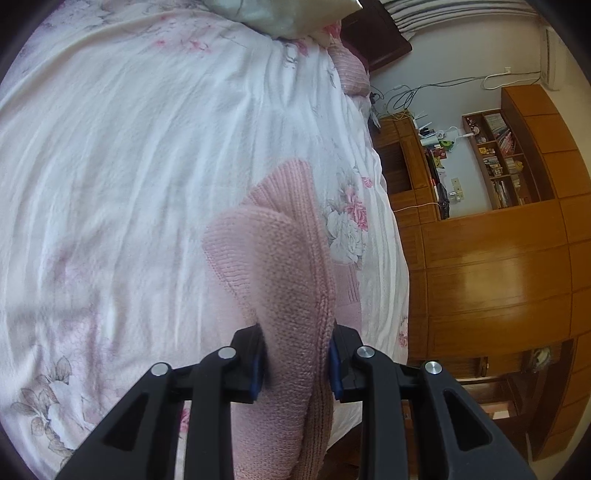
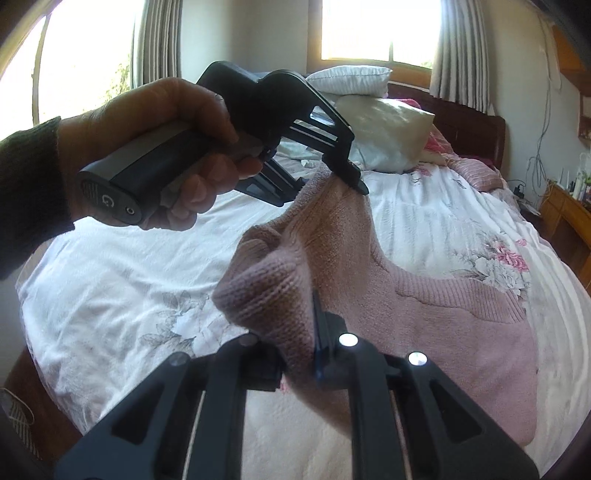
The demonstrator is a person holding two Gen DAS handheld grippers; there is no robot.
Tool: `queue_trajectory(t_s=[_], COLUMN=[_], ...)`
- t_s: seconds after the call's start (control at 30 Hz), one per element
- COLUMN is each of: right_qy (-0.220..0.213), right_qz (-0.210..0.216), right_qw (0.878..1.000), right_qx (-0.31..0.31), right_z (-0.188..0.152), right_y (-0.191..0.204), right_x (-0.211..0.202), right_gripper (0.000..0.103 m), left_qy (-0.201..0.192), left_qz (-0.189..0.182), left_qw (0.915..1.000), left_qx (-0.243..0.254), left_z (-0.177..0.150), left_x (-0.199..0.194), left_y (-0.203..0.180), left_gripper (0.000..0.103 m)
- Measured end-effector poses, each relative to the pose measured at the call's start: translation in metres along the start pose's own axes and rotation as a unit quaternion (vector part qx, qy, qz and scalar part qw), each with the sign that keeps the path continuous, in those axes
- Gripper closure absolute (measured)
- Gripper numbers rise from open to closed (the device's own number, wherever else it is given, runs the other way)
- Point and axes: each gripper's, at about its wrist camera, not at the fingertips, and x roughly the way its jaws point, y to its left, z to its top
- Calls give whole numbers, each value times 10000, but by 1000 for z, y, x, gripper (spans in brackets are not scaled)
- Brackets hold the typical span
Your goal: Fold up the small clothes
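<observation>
Pink sweater (image 2: 424, 314): ribbed, fuzzy knit. Bed cover (image 1: 129, 166): creased floral cotton. Right gripper (image 2: 299, 354): matt black plastic, shiny metal pins. Wardrobe (image 1: 498, 277), right of frame: glossy varnished wood.

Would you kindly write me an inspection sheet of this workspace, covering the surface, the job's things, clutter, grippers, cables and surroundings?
Surface: bed with a white floral quilt, wrinkled.
Job's things: pink knit sweater, partly lifted off the quilt, the rest lying on it.
Clutter: pillows at the head of the bed; a pink blanket beside them.
Grippers: left gripper shut on the sweater's raised edge; right gripper shut on a nearer fold.
Cables: wires run along the wall by the desk.
Surroundings: wooden wardrobe, bookshelf, curtained windows.
</observation>
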Motion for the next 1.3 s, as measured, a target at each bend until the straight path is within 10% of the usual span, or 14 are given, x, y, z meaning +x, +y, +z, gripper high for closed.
queue_trajectory(t_s=[1.3], right_qy=[-419], right_qz=[-170], right_qw=[9800], right_qx=[1936], right_z=[-76], right_y=[-189], right_x=[-74], right_gripper=[93], left_qy=[518], left_qz=[1093], left_qw=[9909], left_qx=[592], left_z=[-34], left_x=[172], left_y=[-159], left_gripper=[76])
